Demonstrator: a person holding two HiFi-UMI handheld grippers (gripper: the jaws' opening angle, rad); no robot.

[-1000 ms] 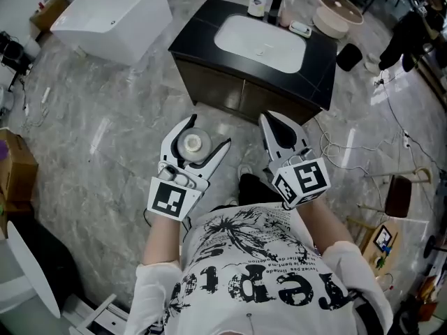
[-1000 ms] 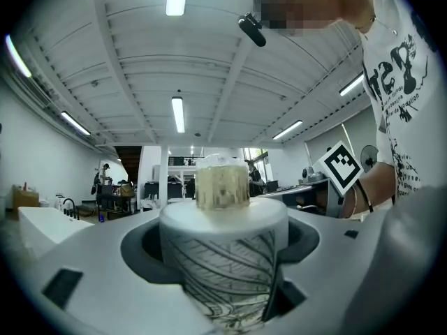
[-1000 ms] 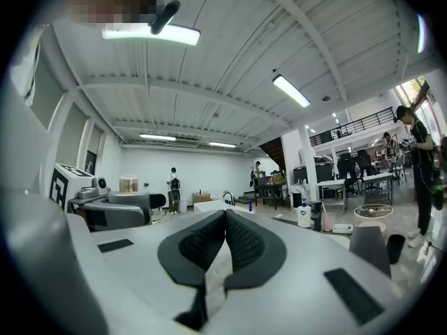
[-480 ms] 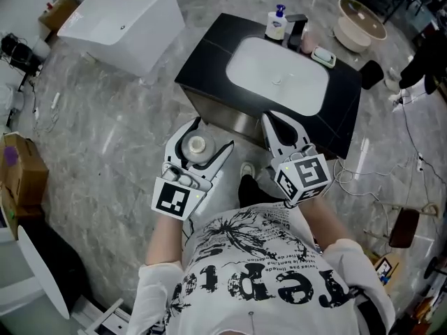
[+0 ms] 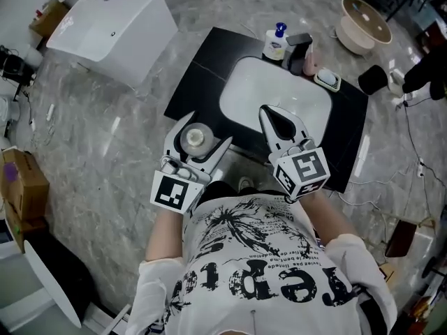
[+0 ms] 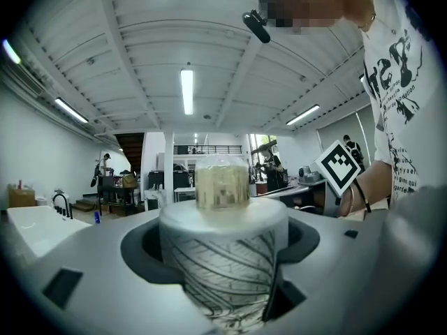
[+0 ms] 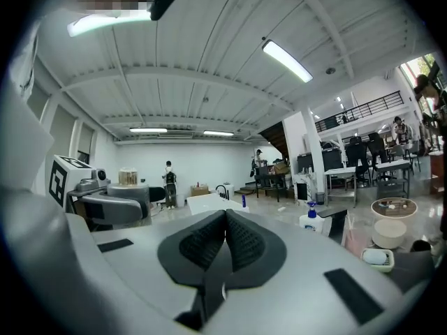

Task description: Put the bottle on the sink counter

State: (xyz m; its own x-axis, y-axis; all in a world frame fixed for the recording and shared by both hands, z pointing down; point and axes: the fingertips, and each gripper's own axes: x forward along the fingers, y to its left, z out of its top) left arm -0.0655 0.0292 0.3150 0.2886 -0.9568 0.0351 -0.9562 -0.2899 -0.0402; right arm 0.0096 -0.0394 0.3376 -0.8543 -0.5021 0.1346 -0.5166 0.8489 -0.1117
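**A:** What shows from the head view?

**B:** The left gripper (image 5: 202, 133) is clamped around a bottle (image 5: 193, 139), cap up. It sits at the near left edge of the black sink counter (image 5: 201, 70). The right gripper (image 5: 272, 117) is just right of it, over the near rim of the white basin (image 5: 302, 96). A soap bottle (image 5: 274, 43) and a soap dish (image 5: 327, 81) stand on the counter's far side. A white tub (image 5: 112, 21) is far left on the floor.

**A:** And the left gripper view?

**B:** Both jaws press on the patterned bottle, upright, with its pale cap on top.

**A:** The right gripper view?

**B:** Its dark pads meet, clenched on nothing. The soap bottle is at the right, and the other gripper with the bottle is at the left.
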